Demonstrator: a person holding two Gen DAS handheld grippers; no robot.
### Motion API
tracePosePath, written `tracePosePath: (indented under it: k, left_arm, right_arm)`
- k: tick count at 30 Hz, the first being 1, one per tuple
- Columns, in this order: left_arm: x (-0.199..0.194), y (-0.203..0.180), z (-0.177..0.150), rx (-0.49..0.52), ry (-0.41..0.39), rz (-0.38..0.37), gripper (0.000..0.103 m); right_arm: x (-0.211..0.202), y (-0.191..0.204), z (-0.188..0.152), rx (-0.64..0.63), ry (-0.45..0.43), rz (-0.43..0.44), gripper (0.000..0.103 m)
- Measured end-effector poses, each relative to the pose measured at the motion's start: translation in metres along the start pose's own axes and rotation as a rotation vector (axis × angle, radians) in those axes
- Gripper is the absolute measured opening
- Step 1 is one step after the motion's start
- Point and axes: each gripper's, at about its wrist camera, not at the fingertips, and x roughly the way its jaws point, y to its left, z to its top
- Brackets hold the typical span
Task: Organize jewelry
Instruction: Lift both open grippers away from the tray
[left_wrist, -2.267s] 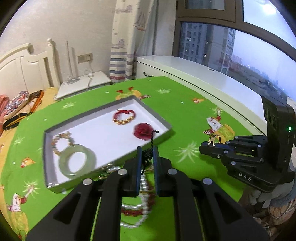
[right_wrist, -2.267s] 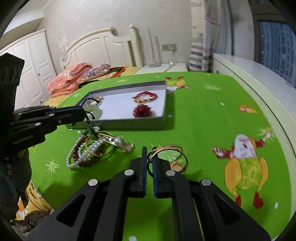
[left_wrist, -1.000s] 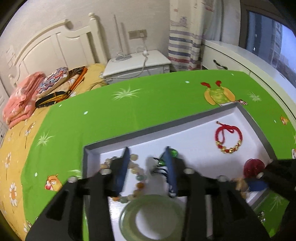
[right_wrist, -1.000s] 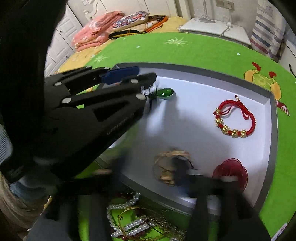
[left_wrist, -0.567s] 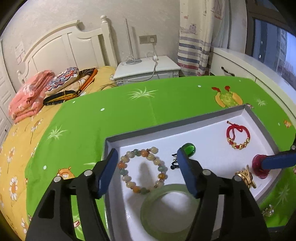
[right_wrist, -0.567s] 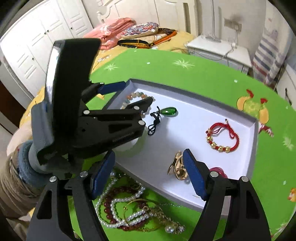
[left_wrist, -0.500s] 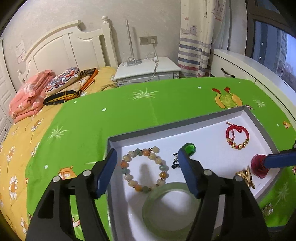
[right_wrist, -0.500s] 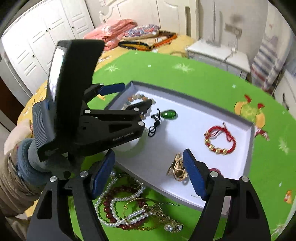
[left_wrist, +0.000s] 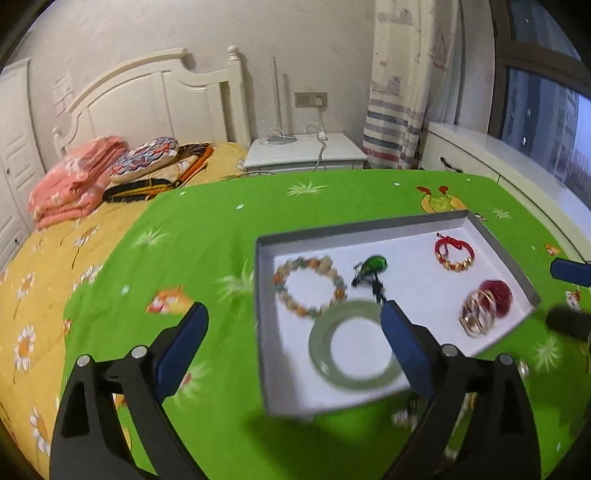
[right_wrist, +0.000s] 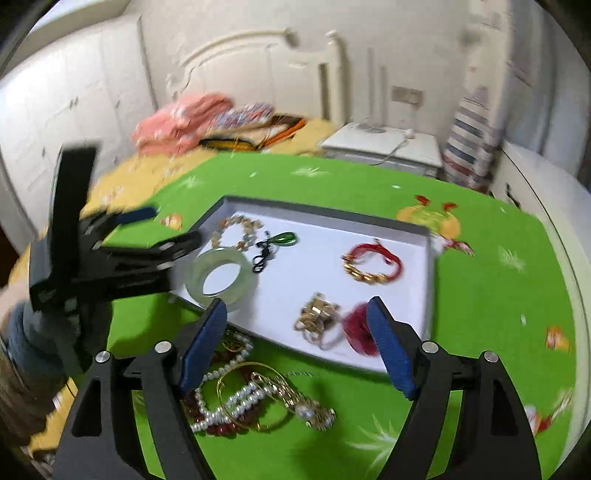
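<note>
Both of my grippers have drawn back from the tray since the earlier frames, and the green pendant (left_wrist: 375, 264) and the gold rings (right_wrist: 317, 319) that I carried now lie inside it. My left gripper (left_wrist: 291, 347) holds nothing and its jaws are opening wide. My right gripper (right_wrist: 295, 341) is also empty, its jaws well apart and opening a little more.

For the next move, what matters is the loose pile of jewelry (right_wrist: 255, 398) (pearl strands, dark red beads, a gold bangle, all tangled). It lies on the green cloth (right_wrist: 480, 295) outside the tray, just beside the near wall. In the right wrist view it is directly below and slightly left of my right fingers, so I judge the right hand is the nearer one. The pile stretches roughly along the tray's near edge, across the line my fingers point along. My left gripper is seen at the left of this view, beside the tray's left corner and higher.

Inside the grey tray (left_wrist: 258, 295), on its white floor, are: a beaded bracelet (left_wrist: 308, 286), a pale jade bangle (left_wrist: 354, 345) near the front, the pendant with its black cord between them, a red cord bracelet (left_wrist: 454, 254) with gold beads, and the rings touching a red flower piece (left_wrist: 496, 297).
</note>
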Motion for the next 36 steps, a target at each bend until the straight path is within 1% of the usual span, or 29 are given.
tracePosePath:
  k: [4,7,13,17,18,21,22,24,25,27,29,30,32,33,35,36]
  left_arm:
    - [-0.020,0.010,-0.027,-0.041,-0.001,-0.004,0.093]
    - [-0.033,0.009,-0.046,-0.044,0.002,-0.008,0.093]
    - [-0.044,0.008,-0.079,-0.051,0.030,-0.028,0.093]
    - [-0.043,0.012,-0.093,-0.056,0.039,-0.015,0.093]
    - [-0.041,0.016,-0.095,-0.073,0.051,-0.027,0.093]
    - [-0.041,0.026,-0.093,-0.123,0.045,-0.055,0.093]
    - [-0.039,0.029,-0.094,-0.139,0.050,-0.074,0.093]
    - [-0.036,0.034,-0.095,-0.167,0.062,-0.106,0.093]
    - [-0.035,0.036,-0.094,-0.177,0.064,-0.111,0.093]
    - [-0.035,0.039,-0.095,-0.189,0.062,-0.123,0.093]
    - [-0.035,0.038,-0.095,-0.186,0.060,-0.134,0.093]
    - [-0.036,0.038,-0.095,-0.183,0.058,-0.138,0.093]
    - [-0.036,0.037,-0.095,-0.176,0.052,-0.143,0.093]
    - [-0.036,0.036,-0.095,-0.175,0.049,-0.146,0.093]
    - [-0.037,0.036,-0.094,-0.175,0.042,-0.153,0.093]
    - [-0.037,0.037,-0.094,-0.177,0.040,-0.156,0.093]
  right_arm:
    - [-0.012,-0.022,-0.018,0.079,-0.041,-0.009,0.075]
    - [-0.023,-0.031,-0.034,0.121,-0.065,-0.013,0.075]
    - [-0.030,-0.031,-0.066,0.159,-0.068,-0.014,0.075]
    - [-0.030,-0.022,-0.082,0.152,-0.051,-0.003,0.075]
    - [-0.029,-0.016,-0.085,0.133,-0.047,-0.007,0.075]
    - [-0.023,0.001,-0.088,0.078,-0.028,-0.005,0.075]
    - [-0.021,0.007,-0.089,0.060,-0.025,-0.005,0.074]
    - [-0.016,0.018,-0.090,0.029,-0.015,0.009,0.068]
    - [-0.014,0.022,-0.091,0.022,-0.010,0.013,0.066]
    - [-0.008,0.029,-0.092,0.015,0.008,0.026,0.058]
    - [-0.002,0.032,-0.092,0.030,0.030,0.056,0.057]
    - [0.002,0.032,-0.092,0.065,0.052,0.081,0.057]
    - [0.013,0.026,-0.095,0.159,0.121,0.089,0.058]
    - [0.013,0.026,-0.095,0.177,0.111,0.092,0.059]
    - [0.015,0.027,-0.093,0.188,0.117,0.094,0.061]
    - [0.016,0.029,-0.092,0.193,0.120,0.093,0.064]
